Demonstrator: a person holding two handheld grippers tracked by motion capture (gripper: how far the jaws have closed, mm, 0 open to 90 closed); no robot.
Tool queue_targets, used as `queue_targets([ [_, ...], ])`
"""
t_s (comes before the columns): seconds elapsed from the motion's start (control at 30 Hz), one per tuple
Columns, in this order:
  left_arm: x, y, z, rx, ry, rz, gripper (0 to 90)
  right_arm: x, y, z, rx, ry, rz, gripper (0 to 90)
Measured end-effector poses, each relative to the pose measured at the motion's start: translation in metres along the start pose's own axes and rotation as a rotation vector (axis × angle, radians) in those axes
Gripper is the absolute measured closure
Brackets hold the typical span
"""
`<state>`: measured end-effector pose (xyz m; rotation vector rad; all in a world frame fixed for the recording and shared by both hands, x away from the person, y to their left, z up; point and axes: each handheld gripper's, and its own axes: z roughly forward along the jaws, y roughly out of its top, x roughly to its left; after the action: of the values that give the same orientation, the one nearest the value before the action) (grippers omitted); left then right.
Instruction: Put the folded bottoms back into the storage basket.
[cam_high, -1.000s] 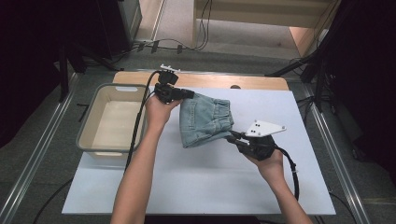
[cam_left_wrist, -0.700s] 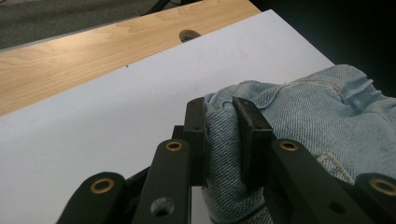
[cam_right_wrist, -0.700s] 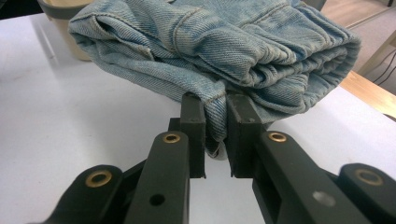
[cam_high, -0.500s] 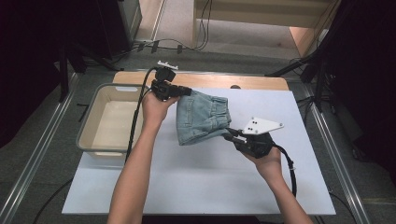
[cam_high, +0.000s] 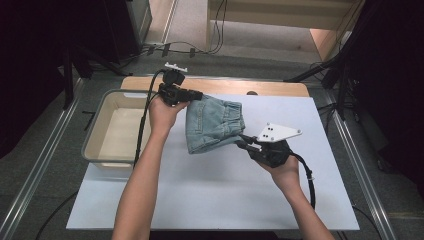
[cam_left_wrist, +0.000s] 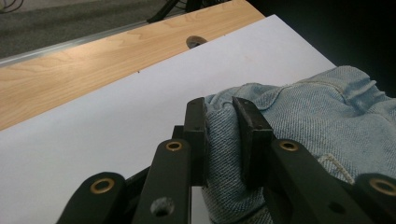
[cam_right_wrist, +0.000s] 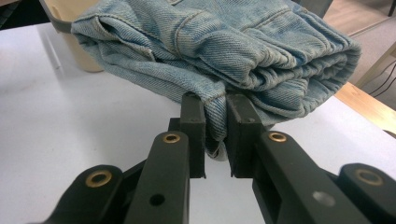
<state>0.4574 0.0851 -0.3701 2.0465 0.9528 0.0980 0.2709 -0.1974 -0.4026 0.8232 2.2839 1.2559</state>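
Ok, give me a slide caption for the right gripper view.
Right gripper clamps a fold of the folded denim shorts, held above the white table.

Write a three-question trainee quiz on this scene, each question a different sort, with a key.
1. True or false: the left gripper is clamped on the folded denim shorts.
2. What stands left of the shorts in the high view? A) beige tub B) metal bucket C) cardboard box
3. Fill in: the right gripper grips the shorts at their ____ edge, as the high view shows it.

Key: 1 true; 2 A; 3 near (the lower right corner).
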Motion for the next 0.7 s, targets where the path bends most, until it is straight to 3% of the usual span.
queue_targets([
  [0.7, 0.008, 0.000, -0.022, -0.019, 0.035, 0.005, 77.7, 0.011, 0.016, 0.009, -0.029, 0.003, -0.035, 77.5],
])
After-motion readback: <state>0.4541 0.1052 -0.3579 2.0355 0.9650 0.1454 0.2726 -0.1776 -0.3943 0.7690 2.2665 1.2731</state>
